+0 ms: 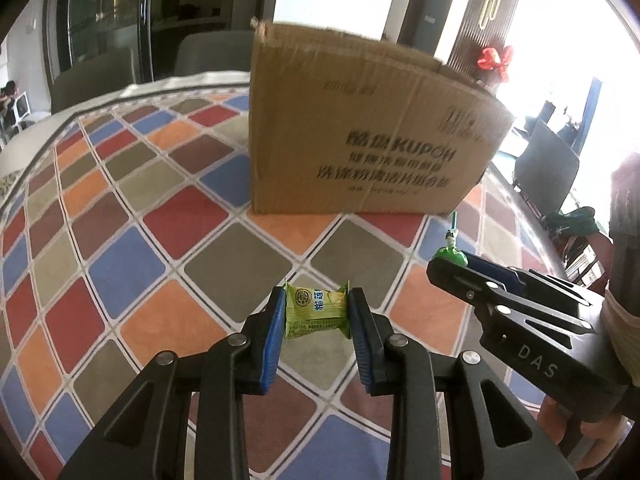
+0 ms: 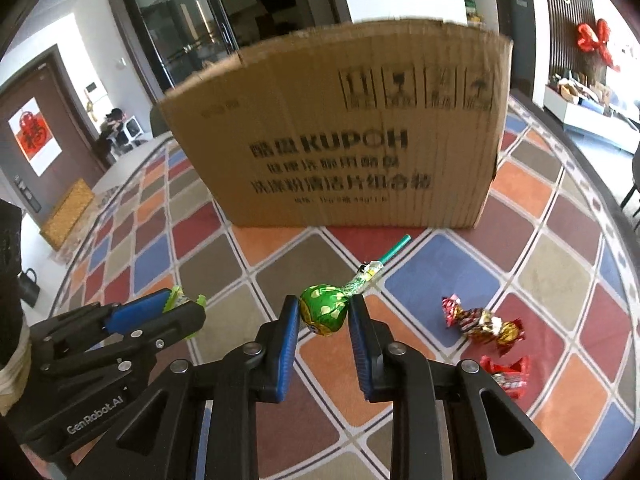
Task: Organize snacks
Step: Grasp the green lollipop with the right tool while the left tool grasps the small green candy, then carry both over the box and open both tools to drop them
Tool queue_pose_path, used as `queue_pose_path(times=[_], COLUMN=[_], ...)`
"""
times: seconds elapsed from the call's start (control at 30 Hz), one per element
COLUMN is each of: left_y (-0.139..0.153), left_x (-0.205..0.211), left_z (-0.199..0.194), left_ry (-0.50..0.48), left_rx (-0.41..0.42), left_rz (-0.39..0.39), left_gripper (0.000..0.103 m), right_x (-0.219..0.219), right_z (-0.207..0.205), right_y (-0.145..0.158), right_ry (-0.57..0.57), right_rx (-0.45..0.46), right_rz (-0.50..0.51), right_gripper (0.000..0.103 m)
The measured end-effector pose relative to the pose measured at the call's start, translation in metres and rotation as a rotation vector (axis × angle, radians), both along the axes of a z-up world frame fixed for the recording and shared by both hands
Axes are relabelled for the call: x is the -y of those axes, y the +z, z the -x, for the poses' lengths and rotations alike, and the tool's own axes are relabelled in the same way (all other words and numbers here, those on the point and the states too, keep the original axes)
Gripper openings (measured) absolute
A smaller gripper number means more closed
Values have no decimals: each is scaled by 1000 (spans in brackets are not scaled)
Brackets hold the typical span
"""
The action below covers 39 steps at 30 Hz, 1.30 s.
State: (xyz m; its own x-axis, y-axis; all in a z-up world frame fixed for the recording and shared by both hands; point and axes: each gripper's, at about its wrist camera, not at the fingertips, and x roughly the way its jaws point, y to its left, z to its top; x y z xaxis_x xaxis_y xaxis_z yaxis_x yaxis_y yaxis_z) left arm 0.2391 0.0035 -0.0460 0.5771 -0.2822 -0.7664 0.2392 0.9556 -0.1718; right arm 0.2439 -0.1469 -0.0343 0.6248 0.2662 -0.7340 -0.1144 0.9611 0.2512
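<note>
Dark glass doors [image 2: 188, 28], a brown door [image 2: 36, 136], grey chairs [image 1: 94, 76] and bright window light [image 1: 580, 32] behind

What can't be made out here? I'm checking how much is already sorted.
- Inside of the box: hidden in both views by its near wall.
- Small print on the box: blurred in both views.
- Lower red candy: partly behind the right tool, right wrist view.
- Green packet: its ends covered by the left tool's pads, left wrist view.

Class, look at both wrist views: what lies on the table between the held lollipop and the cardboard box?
Nothing: in the right wrist view only bare checked tablecloth lies between the lollipop and the cardboard box.
</note>
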Motion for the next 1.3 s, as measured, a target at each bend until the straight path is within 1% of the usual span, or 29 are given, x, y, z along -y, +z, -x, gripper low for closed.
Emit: queue_pose_path(times=[0.33,0.67,1.0,1.3], left_y=[45,77,118,149], left_x=[6,12,22,33], left_z=[12,16,8,-14], left_ry=[7,9,6,-8], left_rx=[86,134,207,255], left_rz=[16,20,9,6], left_gripper=[31,31,31,31], right_x=[11,15,26,36], right_z=[21,34,30,14], right_y=[42,79,113,145], right_ry=[7,13,20,18], right_rx=[99,175,232,281], right_rz=[-22,-32,-34,-40], right_gripper=[26,26,27,26])
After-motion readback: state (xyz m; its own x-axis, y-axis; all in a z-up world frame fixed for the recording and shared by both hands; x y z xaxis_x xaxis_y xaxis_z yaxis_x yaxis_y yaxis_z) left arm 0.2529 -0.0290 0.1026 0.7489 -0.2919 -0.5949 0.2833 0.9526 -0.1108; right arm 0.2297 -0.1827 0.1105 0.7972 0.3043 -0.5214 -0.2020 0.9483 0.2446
